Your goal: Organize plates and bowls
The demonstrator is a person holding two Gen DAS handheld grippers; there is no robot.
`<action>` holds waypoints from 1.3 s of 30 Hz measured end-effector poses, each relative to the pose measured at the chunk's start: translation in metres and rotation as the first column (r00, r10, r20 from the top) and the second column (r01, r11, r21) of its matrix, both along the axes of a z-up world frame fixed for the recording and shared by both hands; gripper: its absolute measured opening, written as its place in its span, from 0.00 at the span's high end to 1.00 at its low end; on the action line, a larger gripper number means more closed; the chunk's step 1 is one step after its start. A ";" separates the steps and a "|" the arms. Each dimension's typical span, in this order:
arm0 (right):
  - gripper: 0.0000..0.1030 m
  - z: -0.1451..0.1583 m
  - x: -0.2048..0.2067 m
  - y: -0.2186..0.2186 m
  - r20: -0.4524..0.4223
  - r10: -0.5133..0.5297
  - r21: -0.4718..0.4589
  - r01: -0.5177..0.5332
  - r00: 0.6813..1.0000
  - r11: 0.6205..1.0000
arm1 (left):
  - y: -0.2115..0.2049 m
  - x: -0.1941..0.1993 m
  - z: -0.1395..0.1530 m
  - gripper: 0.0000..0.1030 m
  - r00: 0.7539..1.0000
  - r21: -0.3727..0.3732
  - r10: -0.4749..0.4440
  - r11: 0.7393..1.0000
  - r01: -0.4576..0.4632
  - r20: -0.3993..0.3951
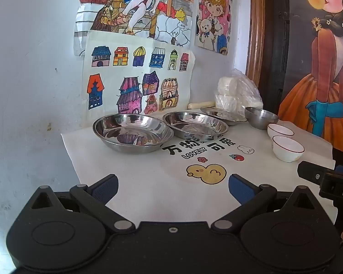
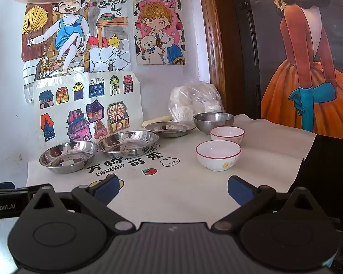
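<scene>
Three shallow stainless steel plates stand in a row along the back edge of the tabletop, by the wall: the left steel plate (image 1: 133, 133) (image 2: 68, 156), the middle steel plate (image 1: 195, 125) (image 2: 128, 143) just beside it, and the far steel plate (image 1: 223, 115) (image 2: 170, 128) toward the back right corner. Right of that last plate sits a small steel bowl (image 1: 261, 117) (image 2: 213, 121), and from it two white ceramic bowls with red rims run toward the front edge: the rear white bowl (image 1: 280, 132) (image 2: 227, 135) and the front white bowl (image 1: 287, 148) (image 2: 218, 154). All stand upright and empty on a white printed cloth (image 1: 148, 182) (image 2: 183, 182). Only the right wrist view shows the yellow flower on the front white bowl's side; only the left wrist view shows the whole yellow duck print (image 1: 206, 173) on the cloth. The left gripper (image 1: 172, 188) hangs over the cloth near the front edge, jaws spread wide, holding and touching nothing. The right gripper (image 2: 172, 188) is likewise wide open and empty, short of the front white bowl.
</scene>
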State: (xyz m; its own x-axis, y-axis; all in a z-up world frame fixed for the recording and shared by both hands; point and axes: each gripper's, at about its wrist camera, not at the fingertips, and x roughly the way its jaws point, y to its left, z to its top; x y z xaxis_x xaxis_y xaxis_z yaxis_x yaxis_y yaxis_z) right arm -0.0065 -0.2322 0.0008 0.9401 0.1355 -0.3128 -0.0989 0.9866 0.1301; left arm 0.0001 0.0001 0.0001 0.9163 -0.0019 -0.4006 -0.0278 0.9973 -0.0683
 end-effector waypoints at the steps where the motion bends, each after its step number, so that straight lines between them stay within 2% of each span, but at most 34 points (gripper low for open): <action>1: 0.00 0.000 0.000 0.000 -0.001 0.001 0.002 -0.001 1.000 1.000 | 0.000 0.000 0.000 0.01 1.000 0.001 0.000 1.000 0.000 0.001; 39: 0.00 0.001 -0.001 0.001 -0.002 0.001 0.000 -0.001 1.000 1.000 | 0.000 0.000 0.000 0.01 1.000 0.001 -0.001 1.000 0.001 -0.001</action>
State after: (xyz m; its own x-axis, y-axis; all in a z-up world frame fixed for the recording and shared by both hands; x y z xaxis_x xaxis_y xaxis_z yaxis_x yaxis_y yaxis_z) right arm -0.0077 -0.2315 0.0014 0.9395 0.1358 -0.3145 -0.0992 0.9866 0.1298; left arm 0.0000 0.0001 0.0000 0.9159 -0.0021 -0.4013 -0.0273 0.9973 -0.0676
